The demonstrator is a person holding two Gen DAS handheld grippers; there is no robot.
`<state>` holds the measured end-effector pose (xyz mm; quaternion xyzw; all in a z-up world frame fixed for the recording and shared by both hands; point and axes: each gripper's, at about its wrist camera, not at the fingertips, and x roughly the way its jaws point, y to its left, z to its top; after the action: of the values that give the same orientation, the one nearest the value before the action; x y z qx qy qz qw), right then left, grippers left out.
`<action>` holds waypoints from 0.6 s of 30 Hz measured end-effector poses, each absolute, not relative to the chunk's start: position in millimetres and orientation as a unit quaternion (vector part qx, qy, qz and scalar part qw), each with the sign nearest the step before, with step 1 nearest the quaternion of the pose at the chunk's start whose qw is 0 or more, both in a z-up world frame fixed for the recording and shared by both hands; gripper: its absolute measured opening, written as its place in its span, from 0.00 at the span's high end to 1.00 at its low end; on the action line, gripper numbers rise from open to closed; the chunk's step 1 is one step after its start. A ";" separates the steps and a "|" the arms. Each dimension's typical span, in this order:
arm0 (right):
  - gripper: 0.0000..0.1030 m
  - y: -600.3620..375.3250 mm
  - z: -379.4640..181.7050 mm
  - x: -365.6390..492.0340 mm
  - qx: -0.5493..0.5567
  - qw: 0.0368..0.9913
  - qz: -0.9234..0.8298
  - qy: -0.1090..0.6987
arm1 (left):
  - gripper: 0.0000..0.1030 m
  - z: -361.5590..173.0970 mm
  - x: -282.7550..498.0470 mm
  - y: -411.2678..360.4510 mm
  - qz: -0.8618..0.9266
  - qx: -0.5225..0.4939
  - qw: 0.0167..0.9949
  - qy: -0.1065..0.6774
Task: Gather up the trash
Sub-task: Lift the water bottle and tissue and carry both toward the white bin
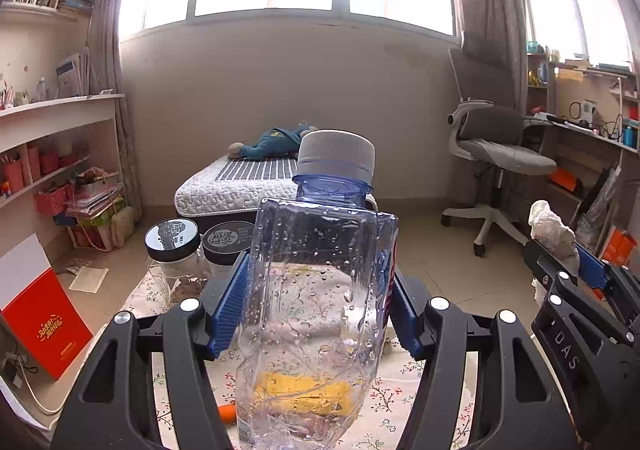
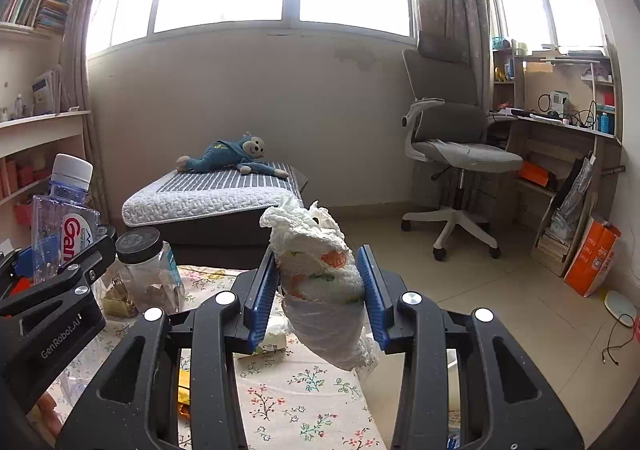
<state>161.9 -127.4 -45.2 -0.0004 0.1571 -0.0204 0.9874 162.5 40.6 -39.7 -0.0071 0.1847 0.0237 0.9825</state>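
My left gripper (image 1: pixel 316 286) is shut on a clear plastic bottle (image 1: pixel 316 314) with a white cap, held upright above a table with a floral cloth (image 1: pixel 400 390). The bottle (image 2: pixel 66 222) and left gripper (image 2: pixel 56 262) also show at the left of the right wrist view. My right gripper (image 2: pixel 320 286) is shut on a crumpled wad of white tissue (image 2: pixel 320 274) with orange and green marks, held above the table's right part. The same wad (image 1: pixel 554 234) and right gripper (image 1: pixel 568 262) show at the right of the left wrist view.
Two black-lidded clear jars (image 1: pixel 172 246) stand at the table's far edge. A yellow wrapper (image 1: pixel 304 394) and an orange bit (image 1: pixel 228 412) lie on the cloth. A tissue pack (image 2: pixel 268 342) lies under my right gripper. Beyond are a low mattress (image 2: pixel 208 198), an office chair (image 2: pixel 452 154) and shelves (image 1: pixel 48 138).
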 end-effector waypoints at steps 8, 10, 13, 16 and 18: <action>0.63 -154.0 -42.3 158.3 0.006 0.987 -0.042 0.156 | 0.40 -38.0 161.1 15.1 0.002 -0.002 0.983 0.183; 0.63 -161.4 -41.1 156.7 0.007 0.987 -0.049 0.154 | 0.40 -37.6 161.0 9.3 -0.005 -0.002 0.983 0.183; 0.63 -172.7 -39.2 153.7 0.007 0.986 -0.060 0.154 | 0.40 -37.1 160.5 -1.3 -0.014 0.000 0.983 0.183; 0.63 -186.9 -39.5 151.4 0.006 0.985 -0.075 0.155 | 0.40 -37.7 160.6 -12.4 -0.025 0.004 0.982 0.185; 0.63 -198.1 -41.5 151.8 0.006 0.983 -0.088 0.161 | 0.40 -38.7 160.8 -19.3 -0.031 0.005 0.982 0.187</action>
<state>151.8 -198.1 -41.5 0.0056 0.1607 -0.0884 0.9830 160.8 -19.3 -38.7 0.0050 0.1874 -0.0308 0.9818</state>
